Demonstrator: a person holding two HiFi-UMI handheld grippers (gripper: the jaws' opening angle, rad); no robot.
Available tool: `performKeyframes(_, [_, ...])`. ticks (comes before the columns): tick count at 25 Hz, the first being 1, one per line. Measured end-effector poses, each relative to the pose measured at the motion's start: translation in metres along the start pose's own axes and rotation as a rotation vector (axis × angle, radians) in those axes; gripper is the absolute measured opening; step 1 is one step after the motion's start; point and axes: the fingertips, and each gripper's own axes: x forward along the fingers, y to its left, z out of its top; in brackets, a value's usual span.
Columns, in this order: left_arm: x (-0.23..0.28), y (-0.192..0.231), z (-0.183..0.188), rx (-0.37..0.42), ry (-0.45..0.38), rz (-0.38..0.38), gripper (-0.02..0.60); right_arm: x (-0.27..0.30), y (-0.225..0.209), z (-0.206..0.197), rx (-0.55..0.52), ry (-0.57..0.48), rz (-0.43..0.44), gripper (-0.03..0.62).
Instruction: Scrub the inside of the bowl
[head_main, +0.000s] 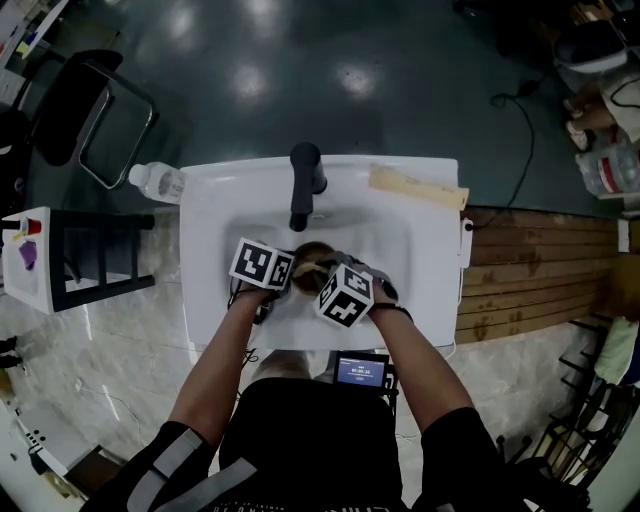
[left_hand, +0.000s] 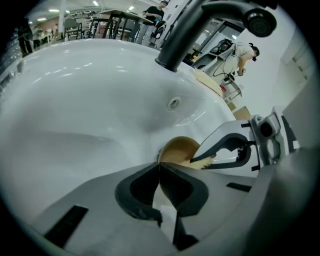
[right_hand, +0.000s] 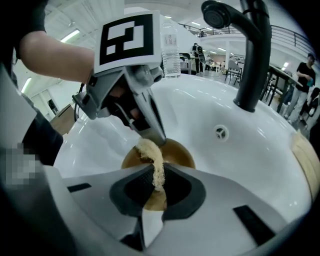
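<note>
Slippage risk: left claw (left_hand: 160, 166) pinches only the thin rim of the bowl (head_main: 313, 260), at 6 o'clock of the faucet (head_main: 303, 185) in the sink (head_main: 420, 240). Right claw (right_hand: 159, 171), clamping a scrub pad (right_hand: 151, 152), could lever it free.

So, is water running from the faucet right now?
No, no stream falls from the faucet in the right gripper view.

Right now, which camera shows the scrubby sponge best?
The right gripper view: the sponge stands large, pinched between that gripper's jaws over the bowl. The left gripper view shows a sliver; the head view barely shows it.
</note>
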Motion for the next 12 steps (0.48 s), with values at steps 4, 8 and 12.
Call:
performKeyframes(4, [0.002,-0.003,-0.002,0.013,0.010,0.000,0.012,-0.002,-0.018,0.010,0.018,-0.028,-0.088,0.040])
performKeyframes(8, [0.001,-0.003,-0.001,0.014,0.010,0.003,0.012,-0.003,-0.032,0.014,0.024,-0.036,-0.166,0.040])
performKeyframes(12, [0.001,-0.002,-0.001,0.009,0.001,0.008,0.012,-0.007,-0.039,0.008,-0.001,-0.013,-0.204,0.040])
